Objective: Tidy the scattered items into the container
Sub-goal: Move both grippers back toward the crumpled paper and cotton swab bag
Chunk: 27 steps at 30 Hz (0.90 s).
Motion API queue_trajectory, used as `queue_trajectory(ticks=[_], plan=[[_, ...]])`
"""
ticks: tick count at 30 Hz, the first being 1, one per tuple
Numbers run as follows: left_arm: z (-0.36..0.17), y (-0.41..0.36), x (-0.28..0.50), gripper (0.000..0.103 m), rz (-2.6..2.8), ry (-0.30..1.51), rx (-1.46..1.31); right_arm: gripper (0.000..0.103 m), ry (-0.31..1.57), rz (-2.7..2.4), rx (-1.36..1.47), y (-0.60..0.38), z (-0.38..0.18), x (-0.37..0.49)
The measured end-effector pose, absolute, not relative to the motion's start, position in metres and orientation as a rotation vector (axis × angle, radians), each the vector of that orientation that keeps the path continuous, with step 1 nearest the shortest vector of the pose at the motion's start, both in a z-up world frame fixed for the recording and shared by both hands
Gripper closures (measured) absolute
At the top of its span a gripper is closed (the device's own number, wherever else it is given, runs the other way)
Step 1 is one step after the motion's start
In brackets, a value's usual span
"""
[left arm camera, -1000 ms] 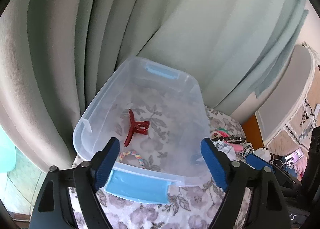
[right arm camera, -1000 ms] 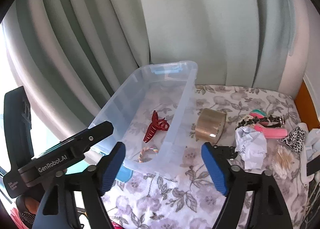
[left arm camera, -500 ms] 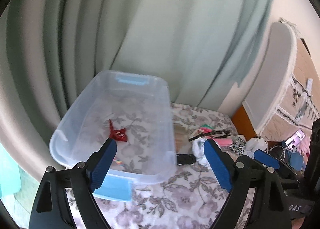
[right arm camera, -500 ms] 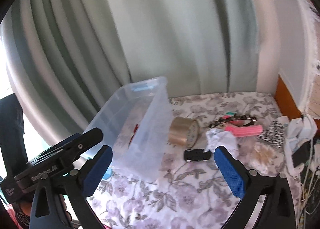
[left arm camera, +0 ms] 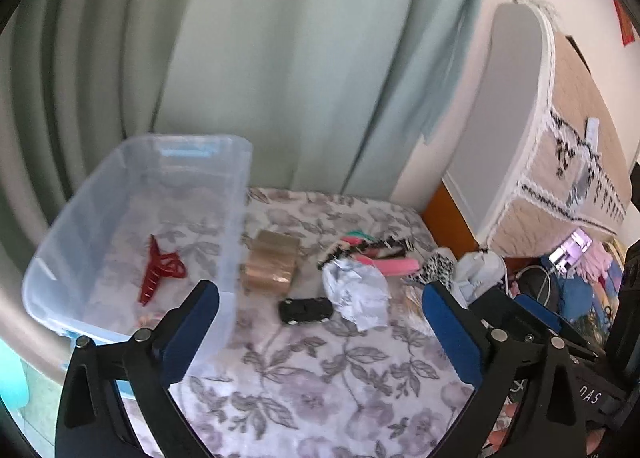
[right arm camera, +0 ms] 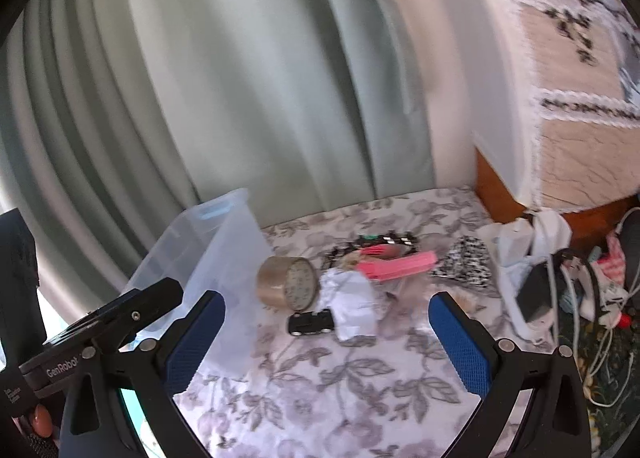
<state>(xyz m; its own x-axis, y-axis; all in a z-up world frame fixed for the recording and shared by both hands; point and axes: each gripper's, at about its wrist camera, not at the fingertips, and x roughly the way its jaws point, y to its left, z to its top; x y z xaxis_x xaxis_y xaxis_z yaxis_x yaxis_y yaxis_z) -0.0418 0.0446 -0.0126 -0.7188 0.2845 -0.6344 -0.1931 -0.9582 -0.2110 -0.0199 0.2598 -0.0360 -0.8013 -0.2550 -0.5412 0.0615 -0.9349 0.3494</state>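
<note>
A clear plastic bin (left arm camera: 236,218) stands at the left on the floral sheet, with a red hair claw (left arm camera: 158,274) inside. Beside it lie a brown tape roll (left arm camera: 272,264), a black toy car (left arm camera: 306,309), crumpled paper (left arm camera: 358,292), a pink comb (left arm camera: 394,266) and a spotted scrunchie (left arm camera: 438,268). My left gripper (left arm camera: 319,292) hovers short of the car, its jaws opening, nothing between them. My right gripper (right arm camera: 326,300) stands open and empty before the toy car (right arm camera: 312,323), tape roll (right arm camera: 288,282) and paper (right arm camera: 352,302). The bin (right arm camera: 224,242) sits to its left.
Green curtains (left arm camera: 280,78) hang behind the bed. A padded headboard (left arm camera: 560,138) and orange wood (right arm camera: 500,194) bound the right side. Cables and a white bag (right arm camera: 532,242) pile up at the right edge. The left gripper's body (right arm camera: 100,334) juts in at the lower left.
Both views have swung right, from over the bin to the scattered items. Both pairs of jaws stand wider apart than a second ago.
</note>
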Motion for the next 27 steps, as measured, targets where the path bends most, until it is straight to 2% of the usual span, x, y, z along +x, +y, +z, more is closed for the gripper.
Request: queue_trajectory(ticks=[8, 13, 18, 27], plan=[[-0.039, 0.077, -0.054, 0.001, 2.613, -0.105, -1.100, 0.000, -0.587, -2.743, 1.036, 0.291, -0.073, -0.027], [-0.059, 0.088, -0.069, 0.001, 2.552, -0.086, -1.194, 0.000, -0.575, -2.740, 1.108, 0.299, -0.090, -0.030], [-0.074, 0.107, -0.080, 0.001, 2.542, 0.042, -1.245, 0.000, -0.608, -2.744, 1.178, 0.310, -0.106, -0.038], [-0.109, 0.133, -0.117, 0.001, 2.467, 0.034, -1.375, 0.001, -0.666, -2.744, 1.289, 0.332, -0.132, -0.055]])
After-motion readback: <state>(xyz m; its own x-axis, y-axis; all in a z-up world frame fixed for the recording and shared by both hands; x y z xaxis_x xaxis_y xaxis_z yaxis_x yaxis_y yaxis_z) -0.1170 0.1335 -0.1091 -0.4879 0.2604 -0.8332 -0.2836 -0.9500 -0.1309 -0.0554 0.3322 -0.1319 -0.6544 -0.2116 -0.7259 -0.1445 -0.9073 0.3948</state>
